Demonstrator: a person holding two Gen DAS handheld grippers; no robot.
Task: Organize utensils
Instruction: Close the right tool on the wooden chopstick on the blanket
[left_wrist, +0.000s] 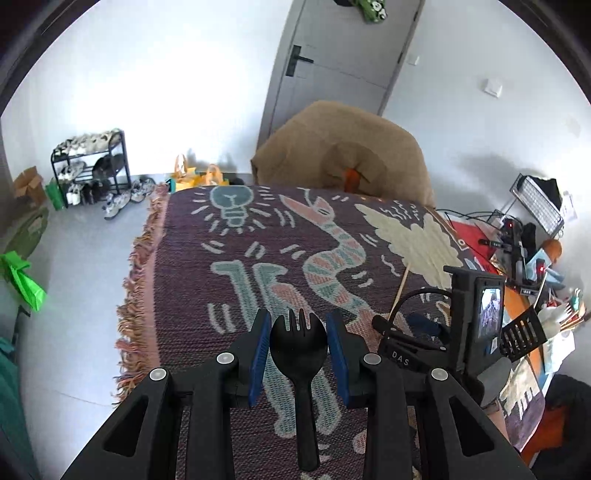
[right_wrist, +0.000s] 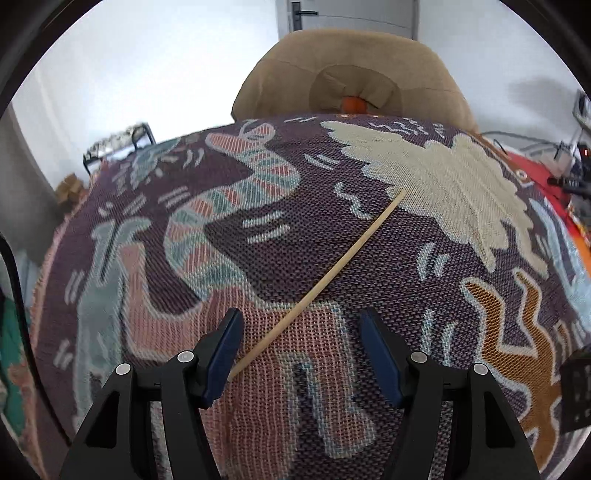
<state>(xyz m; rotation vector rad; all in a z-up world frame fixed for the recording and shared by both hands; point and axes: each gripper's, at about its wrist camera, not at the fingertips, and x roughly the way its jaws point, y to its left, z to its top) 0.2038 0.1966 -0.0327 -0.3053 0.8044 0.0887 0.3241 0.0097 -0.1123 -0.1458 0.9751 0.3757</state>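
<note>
Left gripper: lower centre of the left wrist view; blue pads stand apart on either side of the spork's bowl, gap showing each side, no clamping seen.
Black spork: lies between the left fingers, tines toward the top of the frame, handle running to the bottom edge; whether it rests on the cloth or is lifted, cannot tell.
Right gripper: lower centre of the right wrist view; fingers wide apart, close over the cloth.
Wooden chopstick: lies flat on the cloth, slanting from beside the left blue pad up to the upper right; near end just beside that pad, contact unclear.
Woven cloth: patterned, covers the table.
Tan chair: top centre, behind the table's far edge.
Shoe rack: left side of the left wrist view, against the wall.
</note>
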